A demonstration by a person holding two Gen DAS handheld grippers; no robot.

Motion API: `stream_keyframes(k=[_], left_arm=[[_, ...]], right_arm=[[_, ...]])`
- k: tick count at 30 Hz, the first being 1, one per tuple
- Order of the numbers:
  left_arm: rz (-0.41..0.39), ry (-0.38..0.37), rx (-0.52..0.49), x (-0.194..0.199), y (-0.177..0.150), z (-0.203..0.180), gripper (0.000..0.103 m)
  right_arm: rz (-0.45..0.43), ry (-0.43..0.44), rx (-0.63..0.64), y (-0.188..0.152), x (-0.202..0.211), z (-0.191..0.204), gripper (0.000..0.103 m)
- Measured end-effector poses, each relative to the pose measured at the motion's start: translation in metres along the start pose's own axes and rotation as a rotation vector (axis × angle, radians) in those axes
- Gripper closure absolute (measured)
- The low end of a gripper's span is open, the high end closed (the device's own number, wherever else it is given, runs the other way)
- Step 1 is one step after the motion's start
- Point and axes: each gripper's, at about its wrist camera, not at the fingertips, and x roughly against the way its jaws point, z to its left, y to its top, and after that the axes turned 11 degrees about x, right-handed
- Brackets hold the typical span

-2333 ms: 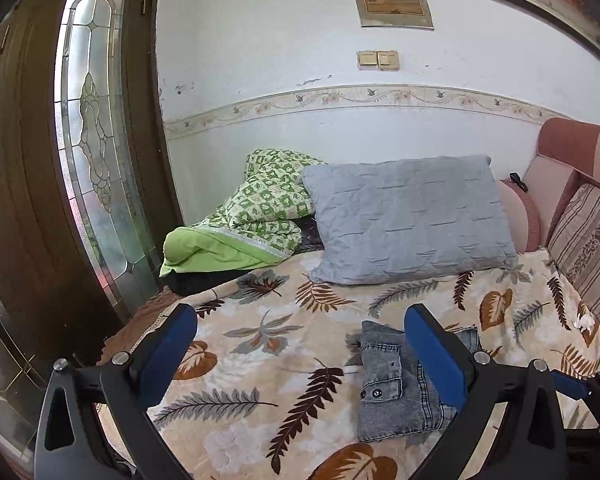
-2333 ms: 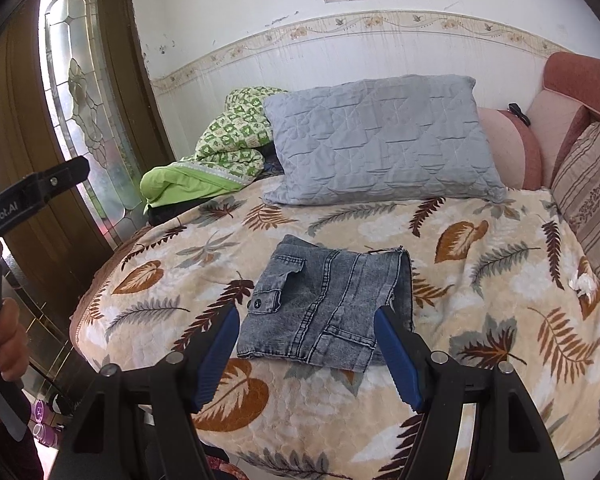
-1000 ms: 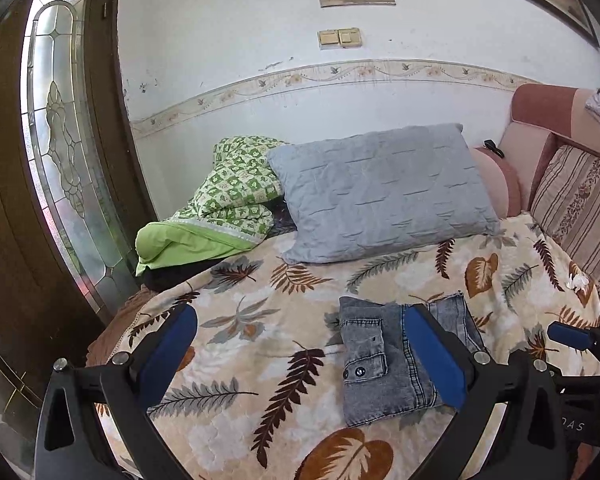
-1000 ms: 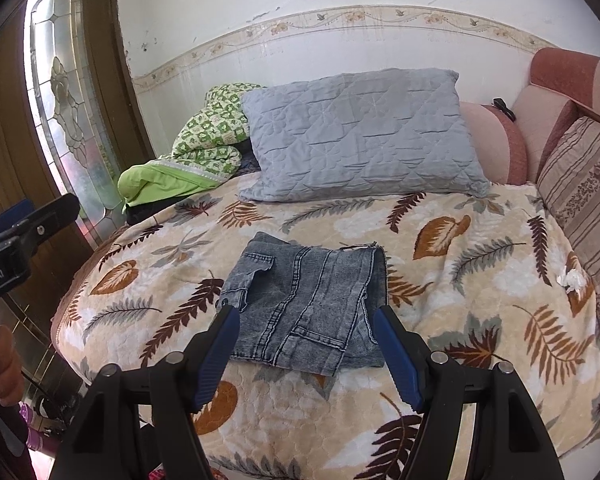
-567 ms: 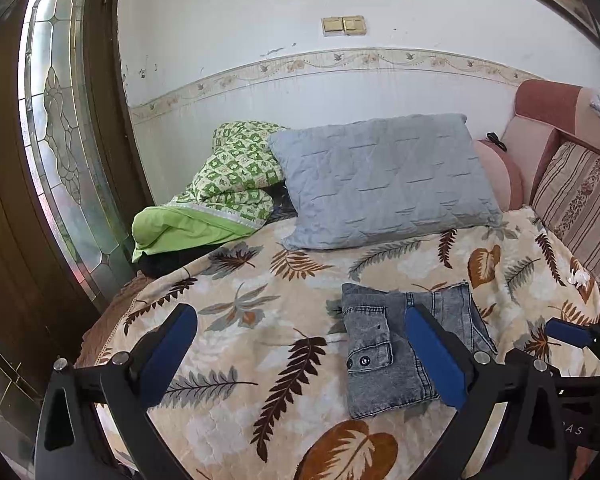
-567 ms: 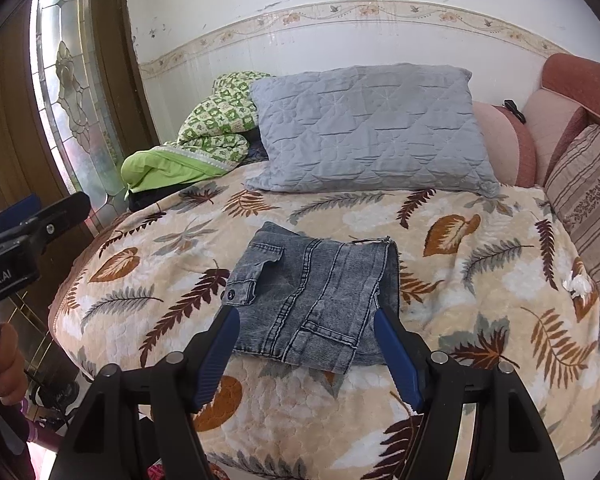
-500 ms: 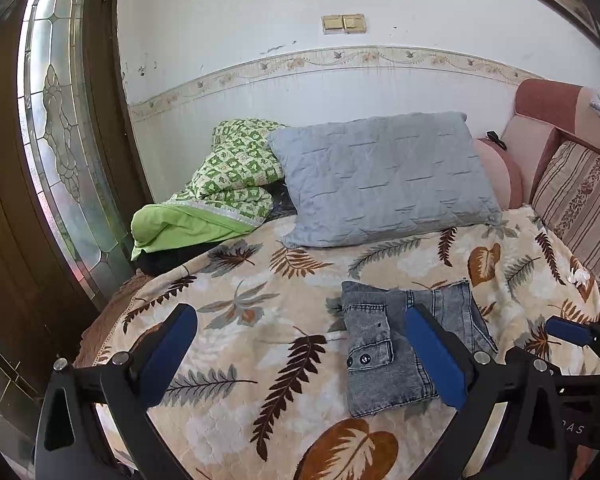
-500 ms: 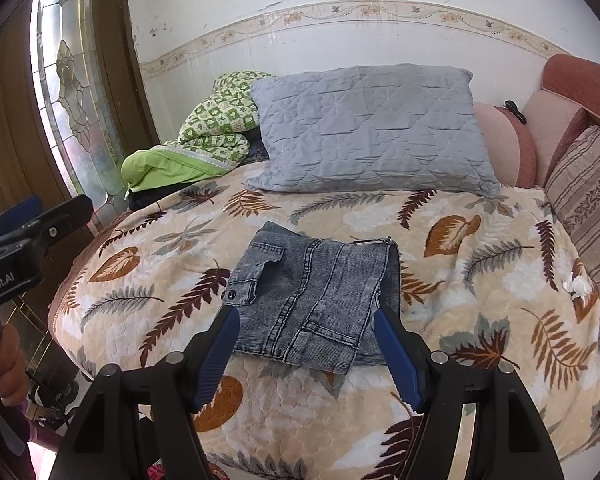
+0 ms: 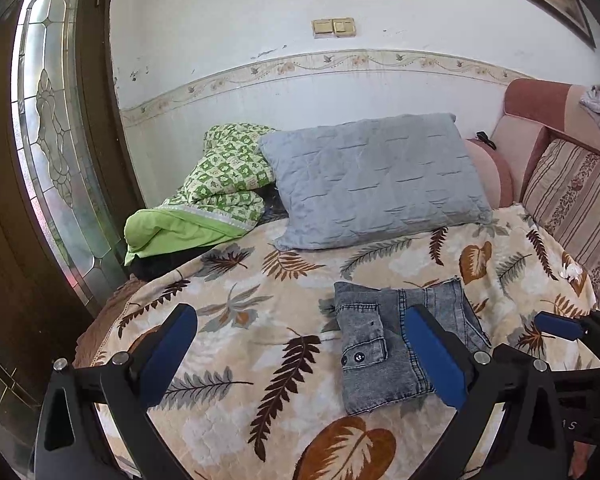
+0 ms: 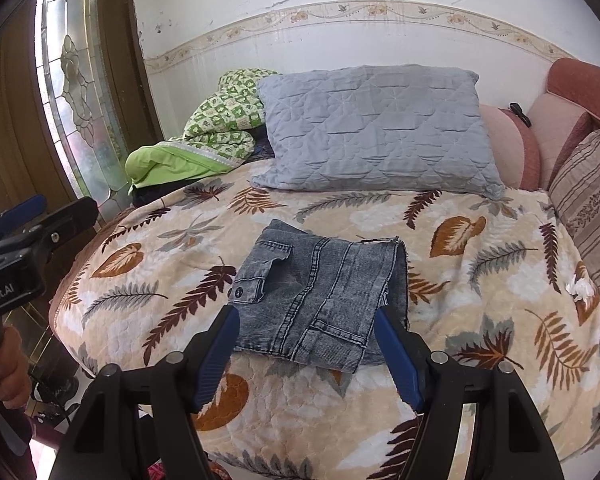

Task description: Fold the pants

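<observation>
The folded pants [image 10: 316, 292] lie on the bedspread [image 10: 480, 292], below the pillow [image 10: 376, 128]. The right gripper [image 10: 306, 354] hangs before their near edge, jaws wide and empty. The left gripper [image 9: 300, 354] gapes wide beside them.

Folded pants [image 9: 384, 354]: right portion hidden behind left hand-held gripper [image 9: 300, 354] finger.
Dark cloth [image 9: 168, 262]: mostly buried under green blanket [image 9: 204, 208], unidentifiable.
</observation>
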Motion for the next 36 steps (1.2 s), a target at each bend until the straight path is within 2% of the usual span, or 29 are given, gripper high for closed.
stream_keyframes(k=[11, 36], left_arm=[[-0.034, -0.061, 0.01, 0.016, 0.005, -0.002, 0.0], [-0.088, -0.068, -0.007, 0.047, 0.008, -0.004, 0.0]], right_arm=[[-0.012, -0.009, -0.012, 0.0, 0.006, -0.005, 0.03], [-0.034, -0.011, 0.001, 0.002, 0.027, 0.002, 0.03]])
